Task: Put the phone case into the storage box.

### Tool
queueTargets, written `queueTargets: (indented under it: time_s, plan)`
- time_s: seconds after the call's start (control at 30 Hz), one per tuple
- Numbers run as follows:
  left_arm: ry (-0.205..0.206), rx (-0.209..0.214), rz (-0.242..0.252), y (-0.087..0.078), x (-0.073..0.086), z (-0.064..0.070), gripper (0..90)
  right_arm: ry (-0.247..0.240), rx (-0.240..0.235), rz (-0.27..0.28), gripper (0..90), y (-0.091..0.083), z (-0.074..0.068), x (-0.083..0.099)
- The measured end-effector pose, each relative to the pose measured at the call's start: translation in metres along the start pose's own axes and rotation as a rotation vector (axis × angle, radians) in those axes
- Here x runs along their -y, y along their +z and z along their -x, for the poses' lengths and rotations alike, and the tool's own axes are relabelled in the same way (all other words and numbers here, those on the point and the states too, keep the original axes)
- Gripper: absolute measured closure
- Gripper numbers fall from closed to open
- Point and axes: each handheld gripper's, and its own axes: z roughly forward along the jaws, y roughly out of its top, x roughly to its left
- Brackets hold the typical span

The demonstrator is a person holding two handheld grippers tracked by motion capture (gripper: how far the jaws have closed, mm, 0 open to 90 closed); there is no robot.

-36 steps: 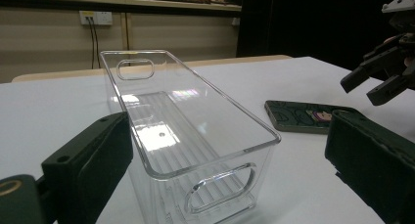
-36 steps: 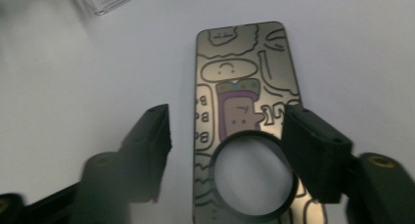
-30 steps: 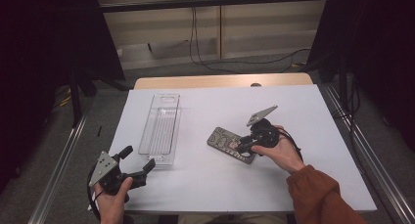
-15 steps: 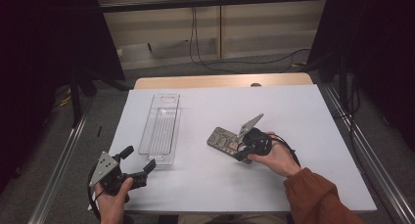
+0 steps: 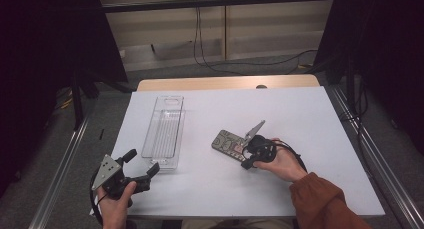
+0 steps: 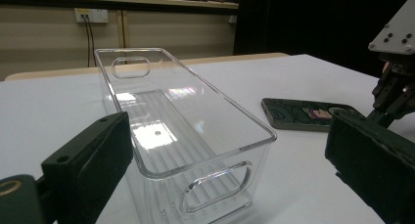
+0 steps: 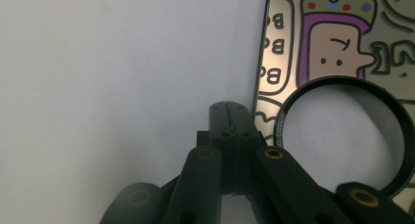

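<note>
A phone in a cartoon-print case [image 5: 230, 143] lies flat on the white table [image 5: 300, 119], right of centre. My right gripper [image 5: 248, 159] is down at the phone's near end, its jaws pressed together. In the right gripper view the shut right gripper [image 7: 227, 109] rests on the table just beside the phone's [image 7: 337, 43] edge, with nothing between the jaws. A black ring [image 7: 280, 128] stands up from the phone's back, right of the jaws. My left gripper [image 5: 142, 162] is open near the front left edge, just short of a clear plastic bin [image 5: 163, 131].
The empty clear bin [image 6: 186, 121] runs lengthwise away from the open left gripper [image 6: 227, 136], with handle cut-outs at both ends. The other hand's gripper [image 6: 396, 82] shows at the far right beside the phone [image 6: 303, 114]. Metal rails [image 5: 60, 164] flank the table.
My right gripper has shifted left and toward the person, dropping to the phone's near end, and its grey plate has tilted. The left gripper and the bin stayed put.
</note>
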Motion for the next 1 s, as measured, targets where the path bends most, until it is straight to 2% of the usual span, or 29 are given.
queueTargets:
  time_s: [0.1, 0.27, 0.4, 0.63, 0.93, 1.0]
  plan:
    - [-0.012, -0.012, 0.005, 0.000, 0.000, 0.000, 3.7, 0.001, 0.003, -0.006, 90.0, -0.001, 0.002, 0.001]
    - [-0.004, -0.011, 0.006, -0.001, 0.000, -0.001, 3.5, 0.014, -0.006, -0.003, 90.0, -0.004, 0.008, 0.004]
    - [-0.004, -0.010, 0.005, -0.001, 0.000, -0.001, 3.5, 0.033, 0.007, 0.004, 90.0, -0.006, 0.013, 0.008]
    - [-0.008, -0.010, 0.004, -0.001, 0.000, 0.000, 3.4, 0.037, 0.022, -0.002, 90.0, -0.009, 0.017, 0.010]
    - [-0.004, -0.005, 0.008, -0.001, 0.000, -0.001, 3.4, 0.112, 0.053, -0.006, 90.0, -0.016, 0.027, 0.016]
    - [-0.005, -0.005, 0.008, -0.001, 0.000, -0.001, 3.4, 0.112, 0.064, -0.010, 90.0, -0.017, 0.029, 0.017]
